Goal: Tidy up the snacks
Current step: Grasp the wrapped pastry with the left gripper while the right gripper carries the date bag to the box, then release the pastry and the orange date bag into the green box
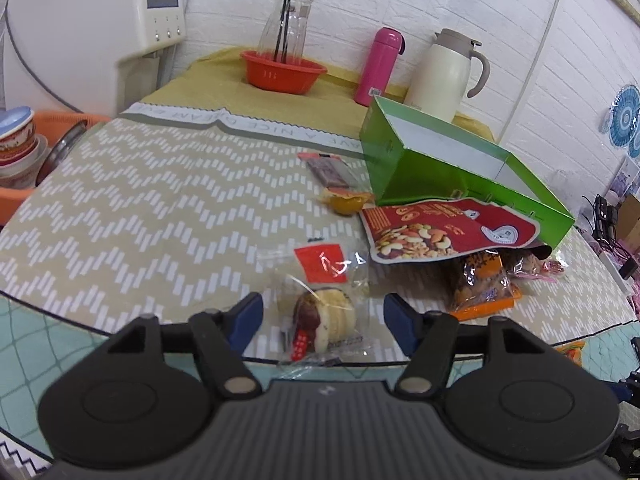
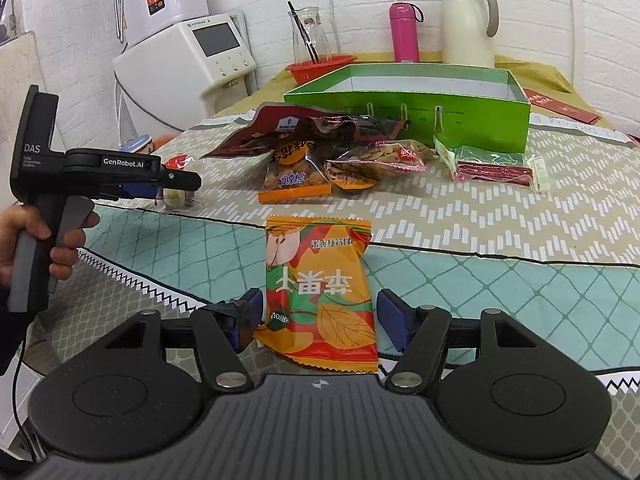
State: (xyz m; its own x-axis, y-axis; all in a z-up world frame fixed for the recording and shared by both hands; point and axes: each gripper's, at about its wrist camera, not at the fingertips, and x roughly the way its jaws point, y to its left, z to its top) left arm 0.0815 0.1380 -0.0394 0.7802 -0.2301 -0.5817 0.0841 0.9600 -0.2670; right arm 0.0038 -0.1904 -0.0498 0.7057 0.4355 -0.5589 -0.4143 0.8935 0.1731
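Both jaws gape, empty: the right gripper (image 2: 318, 316) straddles the orange apple pouch (image 2: 320, 292) lengthwise; the left gripper (image 1: 322, 320) brackets a wrapped pastry (image 1: 324, 320).

Between my left jaws lies a clear-wrapped pastry (image 1: 326, 316), flat on the tabletop. An orange apple-print packet (image 2: 320, 296) lies flat between my right jaws. Beyond, a red nut bag (image 1: 448, 232) leans on the open green box (image 2: 412, 96), with smaller packets beside it.

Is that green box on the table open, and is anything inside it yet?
Open: the green box has no lid on, and its white inner walls show. The floor is hidden by the front wall, so cannot tell if anything's inside.
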